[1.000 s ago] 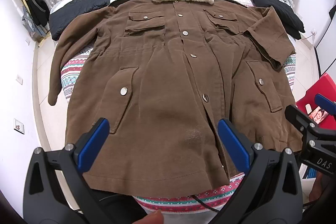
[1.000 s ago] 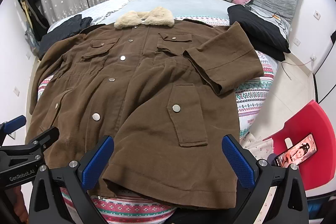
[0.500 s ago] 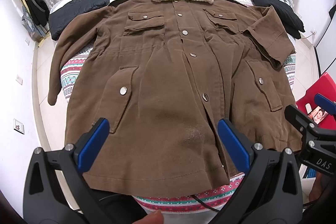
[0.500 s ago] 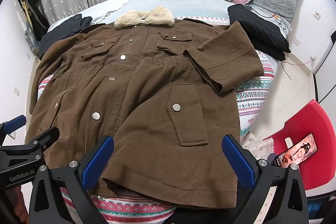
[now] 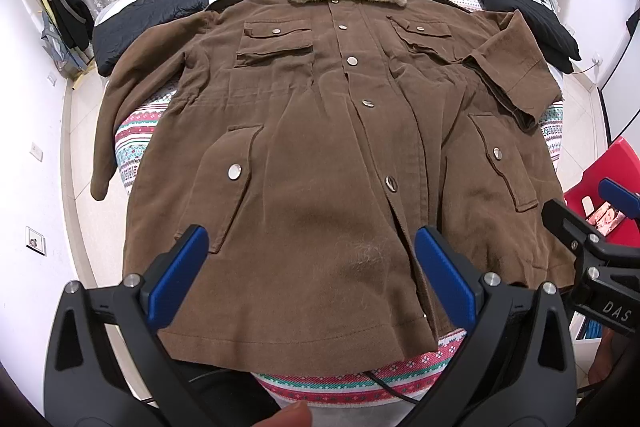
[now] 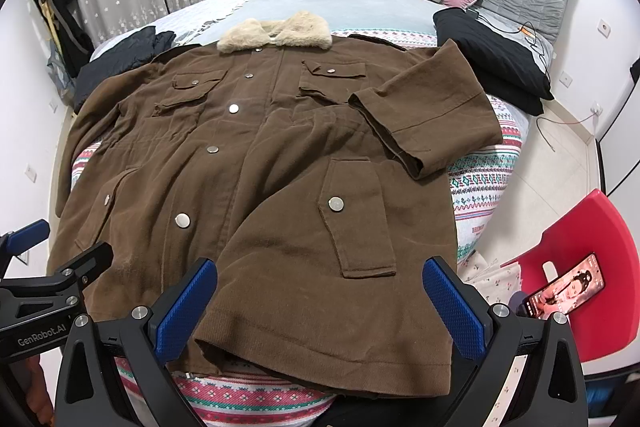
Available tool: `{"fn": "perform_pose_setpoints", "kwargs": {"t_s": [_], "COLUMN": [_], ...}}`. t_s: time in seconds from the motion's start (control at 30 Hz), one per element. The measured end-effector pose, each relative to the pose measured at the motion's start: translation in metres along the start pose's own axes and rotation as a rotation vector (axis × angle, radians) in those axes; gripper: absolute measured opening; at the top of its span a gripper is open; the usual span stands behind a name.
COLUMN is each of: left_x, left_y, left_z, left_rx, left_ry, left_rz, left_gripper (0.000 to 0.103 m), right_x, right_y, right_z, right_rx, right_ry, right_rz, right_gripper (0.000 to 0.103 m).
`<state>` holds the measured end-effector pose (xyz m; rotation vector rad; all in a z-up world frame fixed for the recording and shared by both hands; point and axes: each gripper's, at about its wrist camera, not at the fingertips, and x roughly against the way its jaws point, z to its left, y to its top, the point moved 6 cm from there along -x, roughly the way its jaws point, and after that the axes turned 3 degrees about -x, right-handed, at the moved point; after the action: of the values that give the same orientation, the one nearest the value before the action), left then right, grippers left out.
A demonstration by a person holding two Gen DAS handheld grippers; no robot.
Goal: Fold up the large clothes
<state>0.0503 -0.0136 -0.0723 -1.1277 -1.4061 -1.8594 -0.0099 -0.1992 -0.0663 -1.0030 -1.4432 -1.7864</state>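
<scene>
Both jaws apart, empty, above coat hem, no fold begun.
Left gripper (image 5: pixel 308 277) and right gripper (image 6: pixel 320 301) hover over the near hem of the brown coat (image 5: pixel 320 155), likely lining up a grab; coat lies front-up on the bed (image 6: pixel 480 179), one sleeve (image 6: pixel 432 115) folded in, other sleeve's cuff hangs off the bed edge; hem underside hidden.

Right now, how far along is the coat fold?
Done: the brown coat lies spread front-up on the bed, and its right sleeve is already folded in over the front. In hand: nothing; the left gripper and right gripper are open above the hem. Left: the left sleeve hanging off the bed, then the body folds.
</scene>
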Motion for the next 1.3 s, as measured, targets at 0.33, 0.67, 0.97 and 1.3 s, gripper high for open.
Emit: {"fn": "perform_pose_setpoints", "kwargs": {"t_s": [0.33,0.67,0.97,1.3], "left_x": [-0.004,-0.014,-0.018,-0.022], "left_y": [-0.003,0.003,0.016,0.030], "left_z": [-0.001,0.004,0.018,0.020], "left_rx": [0.000,0.018,0.017,0.001], "left_ry": [0.002,-0.065,-0.071,-0.133], "left_rz": [0.004,0.003,-0.088,-0.141], "left_gripper": [0.103,0.103,0.103,0.103], "right_x": [-0.001,-0.002,-0.057,-0.141], "right_y": [0.001,0.024,0.076,0.091], "right_z": [-0.003,-0.011,-0.052,-0.080], "right_rx": [0.000,0.017,0.119,0.114], "right_ry": [-0.010,0.004,-0.056,-0.058], "right_rz": [-0.005,-0.088,-0.126,0.027], "right_gripper": [0.103,0.103,0.103,0.103]}}
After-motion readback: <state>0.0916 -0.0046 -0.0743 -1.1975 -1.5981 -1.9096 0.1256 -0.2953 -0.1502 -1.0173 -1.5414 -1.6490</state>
